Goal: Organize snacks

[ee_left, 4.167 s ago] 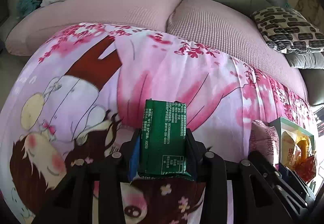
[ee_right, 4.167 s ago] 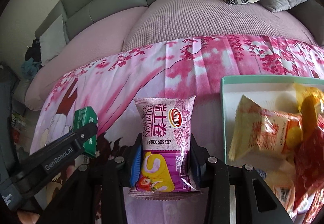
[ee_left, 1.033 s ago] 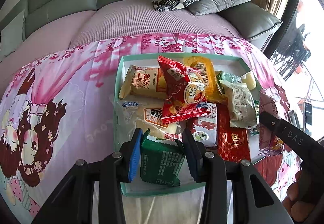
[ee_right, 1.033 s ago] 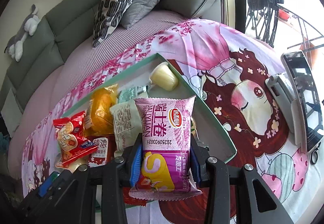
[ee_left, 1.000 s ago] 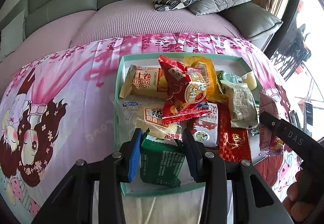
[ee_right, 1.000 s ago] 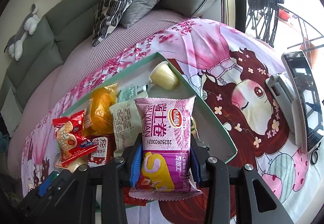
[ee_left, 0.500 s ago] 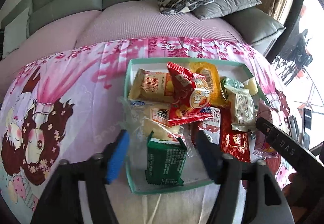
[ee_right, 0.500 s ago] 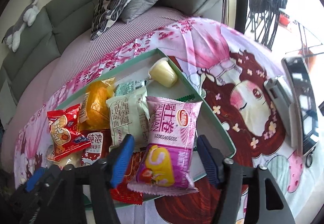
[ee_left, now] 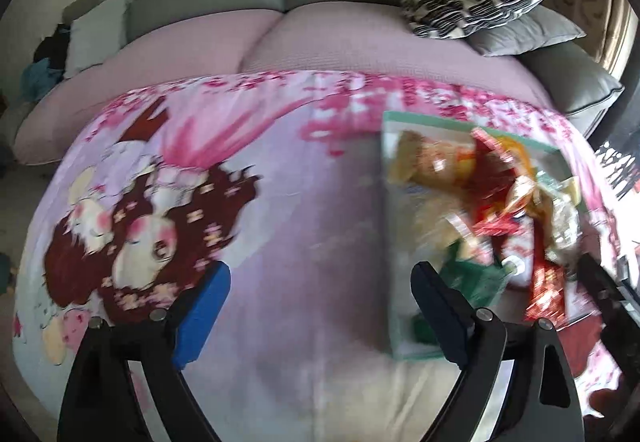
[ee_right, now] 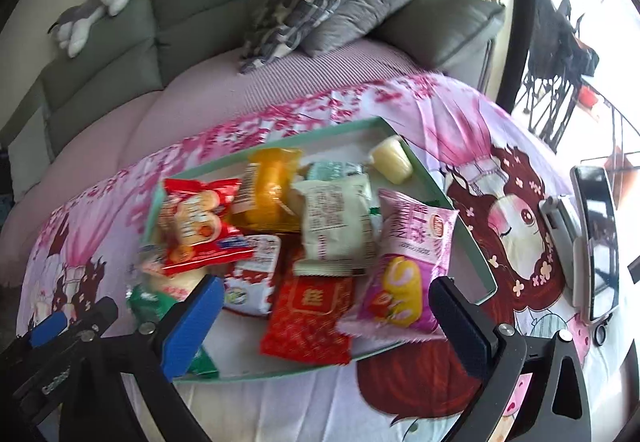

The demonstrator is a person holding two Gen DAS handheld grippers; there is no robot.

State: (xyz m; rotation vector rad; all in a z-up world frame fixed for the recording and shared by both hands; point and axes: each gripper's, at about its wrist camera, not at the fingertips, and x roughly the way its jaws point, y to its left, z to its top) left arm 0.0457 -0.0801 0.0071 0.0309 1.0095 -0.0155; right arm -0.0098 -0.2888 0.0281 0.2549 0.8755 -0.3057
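Note:
A mint-green tray (ee_right: 474, 258) on the pink cartoon cloth holds several snack packets. The pink roll-cake packet (ee_right: 404, 266) lies free at its right side, leaning on the rim. My right gripper (ee_right: 326, 322) hovers over the tray's near edge, its jaws opening wide, pads touching nothing. The green packet (ee_right: 152, 302) lies in the near left corner. In the blurred left wrist view the green packet (ee_left: 476, 278) and tray (ee_left: 394, 274) sit at the right, beyond the right finger. My left gripper (ee_left: 320, 294) is opening over bare cloth, with nothing between its jaws.
A phone on a stand (ee_right: 596, 242) stands on the cloth right of the tray. A grey sofa with a patterned cushion (ee_right: 304, 2) and a plush toy (ee_right: 92, 10) lies behind. Bare cloth (ee_left: 280, 242) stretches left of the tray.
Both grippers have let go: the green and pink packets now lie in the tray. Both sets of jaws have spread wide. The left gripper has swung left off the tray.

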